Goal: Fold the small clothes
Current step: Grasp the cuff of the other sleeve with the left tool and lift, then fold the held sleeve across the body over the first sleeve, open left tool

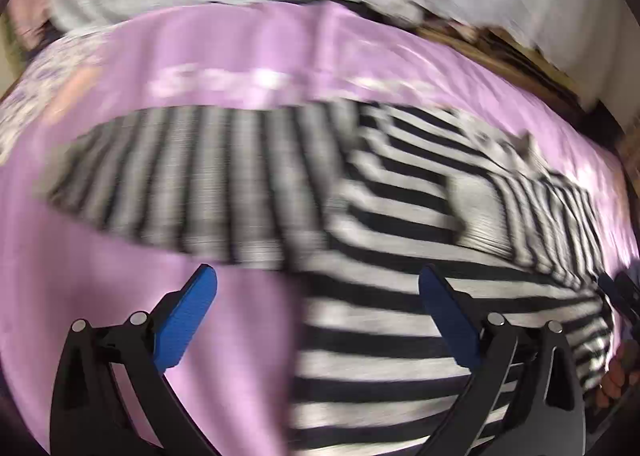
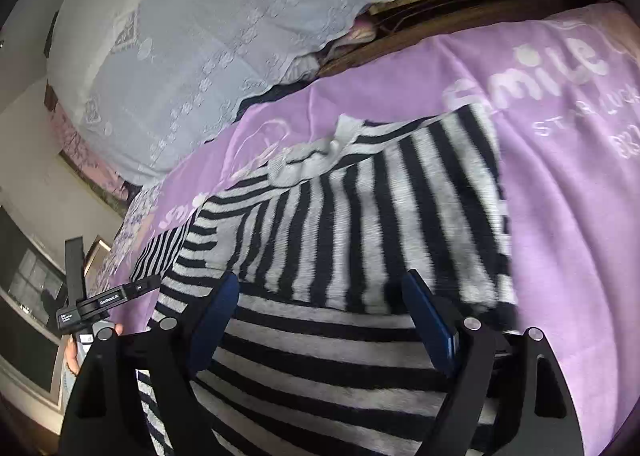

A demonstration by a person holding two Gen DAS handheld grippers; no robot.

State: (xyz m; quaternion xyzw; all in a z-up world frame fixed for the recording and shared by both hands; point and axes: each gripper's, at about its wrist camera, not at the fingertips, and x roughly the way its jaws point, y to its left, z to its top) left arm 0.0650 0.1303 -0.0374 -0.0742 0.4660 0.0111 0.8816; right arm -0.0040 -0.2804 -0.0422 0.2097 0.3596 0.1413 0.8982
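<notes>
A black-and-white striped top (image 2: 360,216) with a grey collar (image 2: 312,160) lies on a purple blanket (image 2: 560,256). One part is folded across it, so the near stripes run crosswise. My right gripper (image 2: 320,280) is open just above that near fold; its blue pads (image 2: 430,320) touch nothing. The left wrist view is blurred. There my left gripper (image 1: 316,272) is open and empty over the striped top's (image 1: 400,316) edge, one finger above bare purple blanket (image 1: 100,276), the other above the stripes.
A pale lace cloth (image 2: 200,56) covers bedding at the back, with a brown wooden edge (image 2: 440,20) beside it. White "Smile" lettering (image 2: 552,72) marks the blanket. A hand (image 2: 72,356) holds the other tool's black body (image 2: 96,302) at the left; a hand (image 1: 616,376) shows at the right edge.
</notes>
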